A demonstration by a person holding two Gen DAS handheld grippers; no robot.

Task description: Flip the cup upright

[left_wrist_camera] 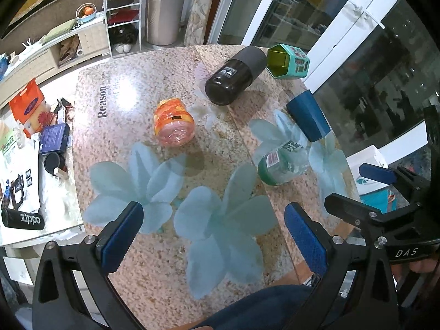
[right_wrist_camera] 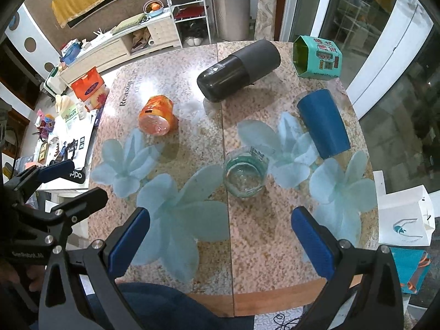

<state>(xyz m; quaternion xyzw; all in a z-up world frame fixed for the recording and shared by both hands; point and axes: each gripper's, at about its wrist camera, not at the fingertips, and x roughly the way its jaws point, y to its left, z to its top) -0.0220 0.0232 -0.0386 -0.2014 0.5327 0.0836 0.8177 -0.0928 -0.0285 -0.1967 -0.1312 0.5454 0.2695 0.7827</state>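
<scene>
Cup right of flask, maybe touching table.

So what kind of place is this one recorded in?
Most likely a home living or dining room: a flower-patterned table by a glass sliding door, a shoe rack and a low cabinet with a fruit bowl behind.

Both wrist views look down from the near edge, side by side, sharing the table.
</scene>
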